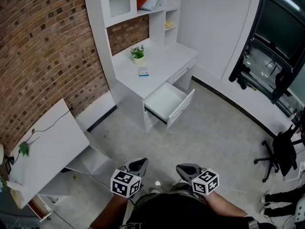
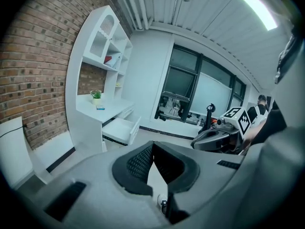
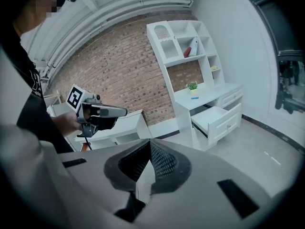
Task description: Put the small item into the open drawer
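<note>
The small item (image 1: 143,72), a blue and white box, lies on the white desk (image 1: 162,63) beside a potted plant (image 1: 138,54). Below the desktop an open drawer (image 1: 164,100) stands pulled out, and nothing shows inside it. Both grippers are held low near the person's body, far from the desk. My left gripper (image 1: 141,162) is shut with nothing in it, and my right gripper (image 1: 181,167) is likewise shut and holds nothing. The left gripper view shows the box (image 2: 100,108) and drawer (image 2: 121,129) far ahead. In the right gripper view the drawer (image 3: 217,120) is off to the right.
A low white table (image 1: 47,151) stands at the left against the brick wall. A black office chair (image 1: 281,151) is at the right and an exercise machine (image 1: 267,70) at the back right. Grey floor (image 1: 214,137) lies between me and the desk.
</note>
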Motion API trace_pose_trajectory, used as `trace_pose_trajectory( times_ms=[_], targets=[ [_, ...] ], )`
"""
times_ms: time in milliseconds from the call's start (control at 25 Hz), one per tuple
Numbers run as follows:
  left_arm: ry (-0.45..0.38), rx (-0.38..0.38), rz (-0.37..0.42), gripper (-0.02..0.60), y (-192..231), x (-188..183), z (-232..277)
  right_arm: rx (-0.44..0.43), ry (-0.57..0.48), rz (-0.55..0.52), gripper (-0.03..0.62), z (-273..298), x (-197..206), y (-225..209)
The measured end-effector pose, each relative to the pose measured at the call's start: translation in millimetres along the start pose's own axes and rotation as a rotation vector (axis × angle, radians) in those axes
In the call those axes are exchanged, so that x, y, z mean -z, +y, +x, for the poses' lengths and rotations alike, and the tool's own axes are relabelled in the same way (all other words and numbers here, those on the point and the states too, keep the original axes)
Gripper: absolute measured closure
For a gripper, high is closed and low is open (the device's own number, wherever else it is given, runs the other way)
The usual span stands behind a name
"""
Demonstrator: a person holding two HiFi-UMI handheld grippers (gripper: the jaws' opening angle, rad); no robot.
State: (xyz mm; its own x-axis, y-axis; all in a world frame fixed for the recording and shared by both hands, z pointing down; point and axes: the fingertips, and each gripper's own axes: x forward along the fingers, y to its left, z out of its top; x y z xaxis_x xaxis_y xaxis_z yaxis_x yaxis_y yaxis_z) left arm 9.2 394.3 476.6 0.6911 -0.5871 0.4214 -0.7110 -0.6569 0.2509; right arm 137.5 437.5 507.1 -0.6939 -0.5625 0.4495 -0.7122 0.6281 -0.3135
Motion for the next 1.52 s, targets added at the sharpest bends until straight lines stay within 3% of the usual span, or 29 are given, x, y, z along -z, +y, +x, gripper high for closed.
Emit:
trace_pose_trajectory(
  times_ms=[200, 760, 1160, 1320, 1520],
  targets=[
    [-0.011, -0.016, -0.068, 0.565, 12.6, 8.1, -11.3, -0.01, 0.004, -0.04, 0.589, 15.2, -5.7, 6.9],
    [0.014, -0.114, -0.121, 0.565, 54.5, 28.1, -33.2, -0.061, -0.011, -0.023, 0.589, 75.6, -34.2, 1.4],
    [0.034, -0.133, -0.106, 0.565, 115.5, 3.2, -1.5, -0.063, -0.03, 0.004, 0.589, 135.0, -72.0, -45.5],
    [0.03, -0.133, -0.086, 0.565, 147.8, -29.2, 29.9, -0.061, -0.014, -0.057, 0.589, 162.0, -92.0, -71.3],
    [0.045, -0.12, -0.054, 0.565, 181.6, -64.8, 69.3, -0.046, -0.025, -0.037, 0.589, 198.4, -126.7, -111.8]
  ],
)
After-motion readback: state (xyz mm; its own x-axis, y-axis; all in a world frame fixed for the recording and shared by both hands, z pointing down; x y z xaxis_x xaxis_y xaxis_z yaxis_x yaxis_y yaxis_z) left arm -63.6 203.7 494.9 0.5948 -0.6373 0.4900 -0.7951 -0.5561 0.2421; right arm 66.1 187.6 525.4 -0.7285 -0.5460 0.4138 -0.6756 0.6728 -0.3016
